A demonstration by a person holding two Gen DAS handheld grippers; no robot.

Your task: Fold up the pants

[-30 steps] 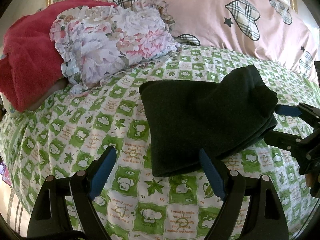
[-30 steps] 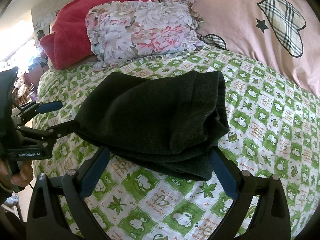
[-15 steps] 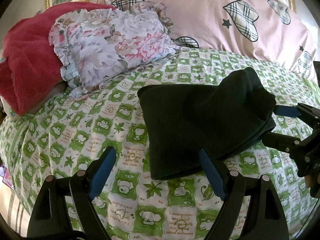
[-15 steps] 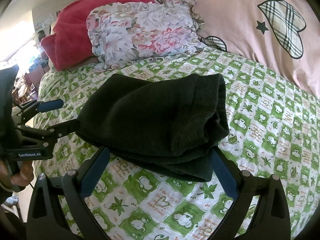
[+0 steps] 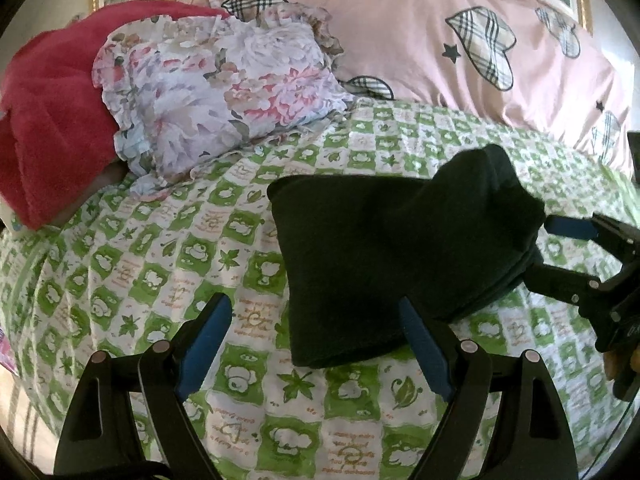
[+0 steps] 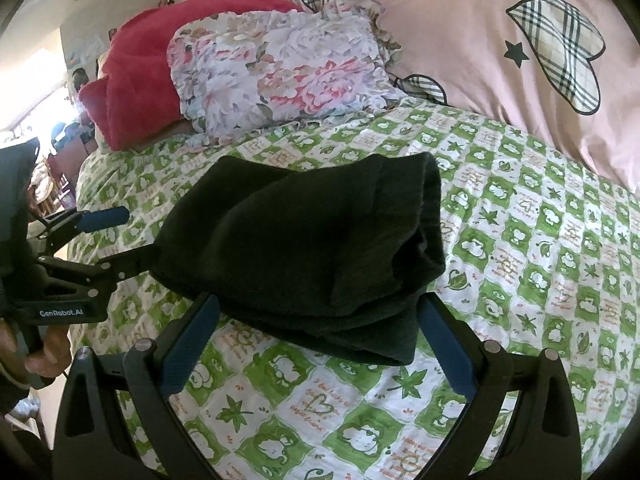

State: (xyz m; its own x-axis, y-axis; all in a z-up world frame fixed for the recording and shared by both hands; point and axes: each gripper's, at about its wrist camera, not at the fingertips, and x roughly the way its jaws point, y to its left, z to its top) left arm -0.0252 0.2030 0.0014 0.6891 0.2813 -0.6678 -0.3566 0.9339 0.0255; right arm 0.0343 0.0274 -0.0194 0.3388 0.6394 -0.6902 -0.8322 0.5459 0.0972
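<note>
On the green-and-white checked bedsheet (image 5: 168,280) lies a dark green, thick knitted pair of pants (image 5: 384,264), already folded into a compact, layered bundle near the middle of the bed. It sits clear of the floral frilled pillow (image 5: 216,96), the red fleece blanket (image 5: 52,120) and the pink quilt with plaid hearts (image 5: 420,40), probably so that the cloth had flat room for folding. Both tools flank the bundle. The left gripper (image 5: 316,344) has its blue-padded fingers spread wide, one of them touching or just beside the bundle's near edge, with nothing pinched. The right gripper (image 6: 320,336) is likewise spread, its pads straddling the bundle's near corner and gripping nothing. Judging by the stacked layers, the folding looks essentially complete, and the open jaws suggest release or a final squaring-up.
</note>
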